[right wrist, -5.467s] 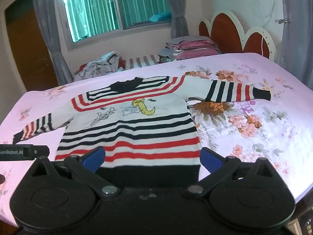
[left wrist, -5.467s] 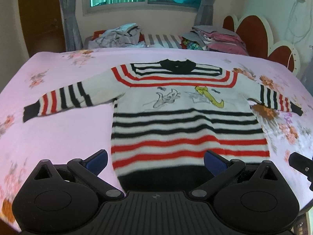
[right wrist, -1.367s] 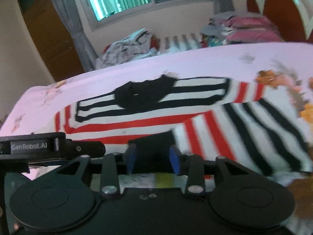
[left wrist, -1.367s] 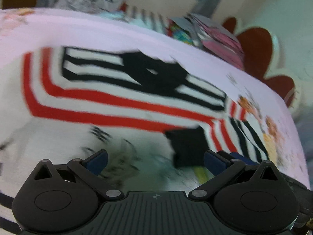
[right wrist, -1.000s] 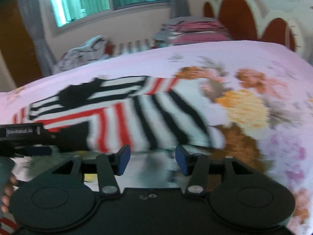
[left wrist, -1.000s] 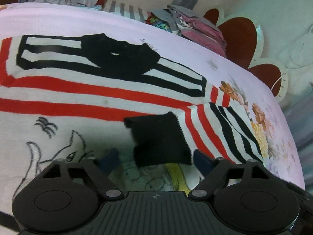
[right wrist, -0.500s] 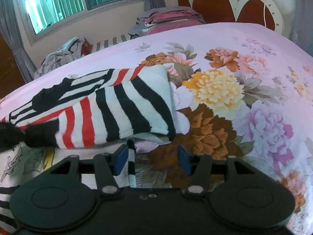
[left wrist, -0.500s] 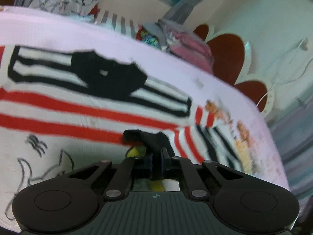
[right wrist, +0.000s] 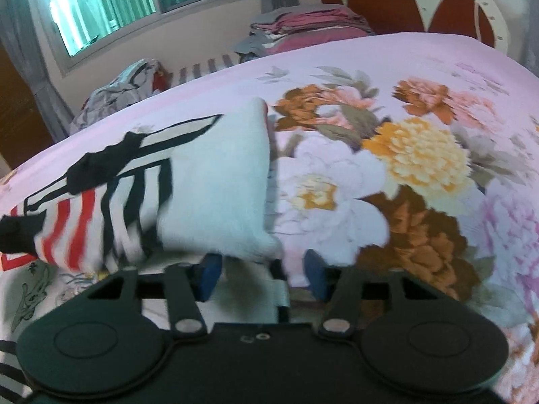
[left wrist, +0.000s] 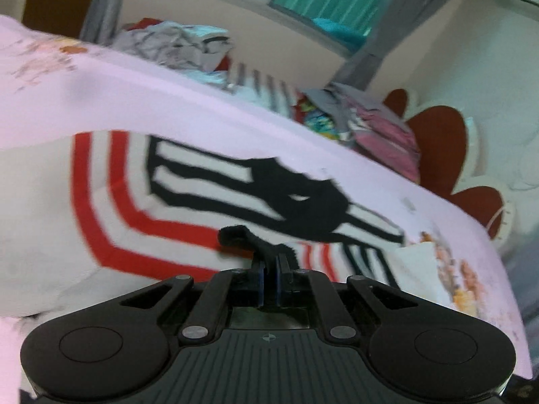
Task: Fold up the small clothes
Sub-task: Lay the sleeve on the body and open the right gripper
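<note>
On the pink floral bed lies the striped sweater, spread flat across the sheet with its black collar toward the far edge, where the window is. Left hand-held gripper has its blue pads pressed tight together on the black cuff of one sleeve, and that cuff sticks up out of the pinch, lifted clear over the red chest stripes. Over on the other side, the right hand-held gripper sits with its fingers apart at a middling width, straddling the folded edge of the sleeve, which lies doubled back across the sweater's front; the white fabric fills the gap between the pads, but they do not close on it. Beyond the far edge of the bed, a crumpled heap of clothes and a stack of folded pink and grey ones wait near the scalloped headboard.
</note>
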Demonstrator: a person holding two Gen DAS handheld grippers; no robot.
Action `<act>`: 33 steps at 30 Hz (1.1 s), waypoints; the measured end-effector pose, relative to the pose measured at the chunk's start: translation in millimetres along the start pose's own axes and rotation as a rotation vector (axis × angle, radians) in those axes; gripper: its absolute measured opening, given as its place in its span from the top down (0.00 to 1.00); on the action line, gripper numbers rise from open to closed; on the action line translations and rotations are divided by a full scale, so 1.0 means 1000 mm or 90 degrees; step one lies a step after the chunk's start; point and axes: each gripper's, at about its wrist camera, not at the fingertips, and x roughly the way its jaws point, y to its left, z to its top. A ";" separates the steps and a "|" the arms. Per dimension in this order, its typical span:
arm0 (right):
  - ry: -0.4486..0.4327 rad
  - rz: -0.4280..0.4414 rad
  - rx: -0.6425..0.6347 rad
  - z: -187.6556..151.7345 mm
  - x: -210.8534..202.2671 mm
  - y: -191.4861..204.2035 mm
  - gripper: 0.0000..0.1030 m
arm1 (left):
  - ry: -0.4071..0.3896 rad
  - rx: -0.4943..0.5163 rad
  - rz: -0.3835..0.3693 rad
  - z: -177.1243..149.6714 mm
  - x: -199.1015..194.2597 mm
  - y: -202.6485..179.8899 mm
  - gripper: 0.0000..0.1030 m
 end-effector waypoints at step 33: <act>-0.020 0.068 0.037 0.064 0.038 -0.023 0.49 | 0.006 0.089 0.044 -0.024 0.035 -0.040 0.38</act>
